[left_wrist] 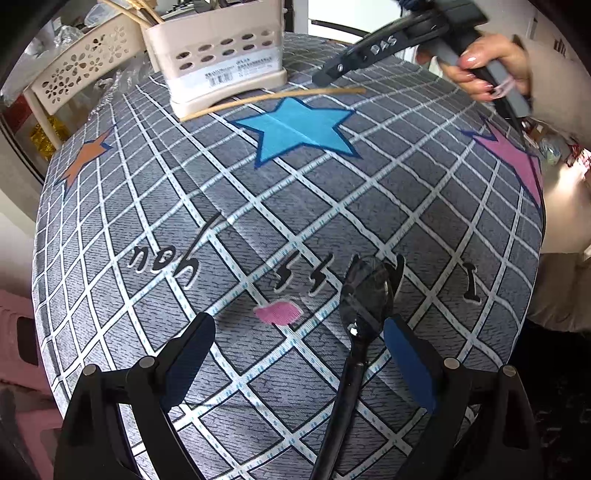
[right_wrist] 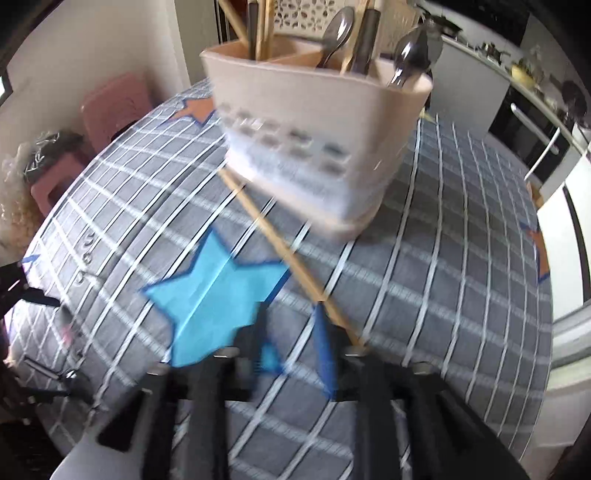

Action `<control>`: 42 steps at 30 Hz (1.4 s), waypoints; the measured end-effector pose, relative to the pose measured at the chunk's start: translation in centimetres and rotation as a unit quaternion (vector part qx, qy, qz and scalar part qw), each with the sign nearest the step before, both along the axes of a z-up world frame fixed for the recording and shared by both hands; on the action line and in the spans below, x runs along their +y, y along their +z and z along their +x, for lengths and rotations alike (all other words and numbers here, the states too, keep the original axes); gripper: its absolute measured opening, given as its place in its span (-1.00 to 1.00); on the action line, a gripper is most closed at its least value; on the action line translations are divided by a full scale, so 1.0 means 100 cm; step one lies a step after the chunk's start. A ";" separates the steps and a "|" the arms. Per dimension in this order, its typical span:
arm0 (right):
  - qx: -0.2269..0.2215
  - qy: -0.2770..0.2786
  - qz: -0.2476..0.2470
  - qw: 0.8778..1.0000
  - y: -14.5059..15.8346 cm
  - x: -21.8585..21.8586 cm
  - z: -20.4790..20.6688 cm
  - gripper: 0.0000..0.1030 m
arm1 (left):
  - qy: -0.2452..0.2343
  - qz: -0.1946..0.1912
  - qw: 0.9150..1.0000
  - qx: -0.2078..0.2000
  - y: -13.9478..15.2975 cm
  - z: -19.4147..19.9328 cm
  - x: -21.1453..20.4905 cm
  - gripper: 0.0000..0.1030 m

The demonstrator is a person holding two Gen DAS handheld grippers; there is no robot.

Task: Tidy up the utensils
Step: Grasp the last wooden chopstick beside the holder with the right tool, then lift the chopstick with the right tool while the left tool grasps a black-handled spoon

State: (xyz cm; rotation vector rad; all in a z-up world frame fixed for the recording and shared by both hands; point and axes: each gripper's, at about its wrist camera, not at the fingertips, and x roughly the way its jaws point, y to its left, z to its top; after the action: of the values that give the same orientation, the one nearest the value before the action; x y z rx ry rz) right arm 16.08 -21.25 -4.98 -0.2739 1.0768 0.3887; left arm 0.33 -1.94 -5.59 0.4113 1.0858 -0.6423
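My left gripper (left_wrist: 299, 354) hangs low over the near edge of the table, its blue-padded fingers (left_wrist: 408, 363) spread wide. A black spoon (left_wrist: 364, 299) lies between them on the checked tablecloth (left_wrist: 184, 206), bowl pointing away from me, handle running back under the gripper close to the right-side finger. Neither pad touches it as far as I can see.

My right gripper (right_wrist: 293, 341) shows through heavy motion blur; its fingers stand slightly apart with nothing between them. Just beside its right finger lies the end of a single bamboo chopstick (right_wrist: 284, 254), flat on the cloth. In the left wrist view the right gripper (left_wrist: 364, 55) hovers over the far side of the table, my hand (left_wrist: 487, 68) on its grip.

The chopstick (left_wrist: 273, 100) runs from there across to the foot of the beige utensil caddy (left_wrist: 218, 55), its other end touching or just under the base edge. It crosses by the point of a printed blue star (left_wrist: 299, 129).

The caddy (right_wrist: 317, 122) stands near the far edge, perforated walls, divided inside. One compartment holds upright chopsticks (right_wrist: 260, 33); the next holds metal spoons (right_wrist: 338, 31) and dark handles; another spoon or fork (right_wrist: 410, 59) leans at the corner, too blurred to name.

Beyond the table: a pink plastic stool (right_wrist: 110, 110) and a white perforated basket (left_wrist: 85, 62).
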 end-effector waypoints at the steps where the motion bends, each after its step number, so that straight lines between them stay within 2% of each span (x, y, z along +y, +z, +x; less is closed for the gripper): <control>1: 0.009 0.003 -0.005 1.000 -0.005 -0.001 0.008 -0.23 | 0.003 -0.003 1.000 0.000 0.001 0.000 0.001 1.00; 4: 0.054 0.003 -0.019 0.998 -0.023 -0.007 0.028 -0.24 | 0.009 -0.012 1.000 0.004 0.003 0.003 0.002 1.00; 6: 0.064 -0.002 0.006 0.998 -0.023 -0.010 0.034 -0.27 | 0.003 -0.009 1.000 0.005 0.003 0.002 0.001 1.00; 8: 0.077 -0.009 0.017 0.997 -0.021 -0.013 0.036 -0.66 | -0.007 -0.005 1.000 0.008 0.002 0.001 0.000 1.00; 9: 0.086 -0.006 0.021 0.996 -0.021 -0.012 0.034 -0.74 | -0.012 -0.003 1.000 0.007 0.003 0.000 0.000 1.00; 13: 0.121 0.008 0.046 0.992 -0.019 -0.001 0.009 -0.84 | -0.024 0.002 1.000 0.007 0.003 -0.002 -0.001 1.00; 18: 0.166 0.005 0.072 0.984 -0.019 0.019 -0.029 -0.86 | -0.042 0.013 0.999 0.016 -0.002 -0.006 -0.002 1.00; 24: 0.155 -0.014 0.076 0.985 -0.014 0.032 -0.057 -0.80 | -0.064 0.026 0.997 0.033 -0.004 -0.009 -0.007 1.00; 28: 0.141 -0.036 0.080 0.986 -0.011 0.029 -0.062 -0.79 | -0.077 0.039 0.995 0.052 -0.004 -0.004 -0.012 1.00; 33: 0.133 -0.053 0.098 0.985 -0.005 0.021 -0.064 -0.79 | -0.128 0.071 0.986 0.081 -0.003 -0.004 -0.026 1.00; 35: 0.127 -0.057 0.095 0.986 -0.001 0.023 -0.062 -0.79 | -0.142 0.082 0.982 0.090 -0.001 -0.005 -0.031 0.89; 36: 0.126 -0.059 0.094 0.986 0.000 0.025 -0.061 -0.79 | -0.148 0.086 0.981 0.092 0.000 -0.005 -0.034 0.72; 37: 0.123 -0.064 0.091 0.986 0.002 0.025 -0.059 -0.78 | -0.154 0.089 0.979 0.095 0.003 -0.006 -0.036 0.37; 39: 0.117 -0.071 0.084 0.987 0.005 0.027 -0.053 -0.70 | -0.150 0.087 0.979 0.108 0.006 -0.004 -0.038 -0.18; 42: 0.111 -0.085 0.081 0.987 0.009 0.033 -0.036 -0.28 | -0.114 0.056 0.985 0.120 0.009 0.003 -0.031 -0.18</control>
State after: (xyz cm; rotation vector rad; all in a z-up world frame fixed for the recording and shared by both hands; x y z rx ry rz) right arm 12.50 -17.96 -4.04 0.0058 1.2686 0.3570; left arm 0.64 -5.07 -4.74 0.5717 1.3201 -0.8532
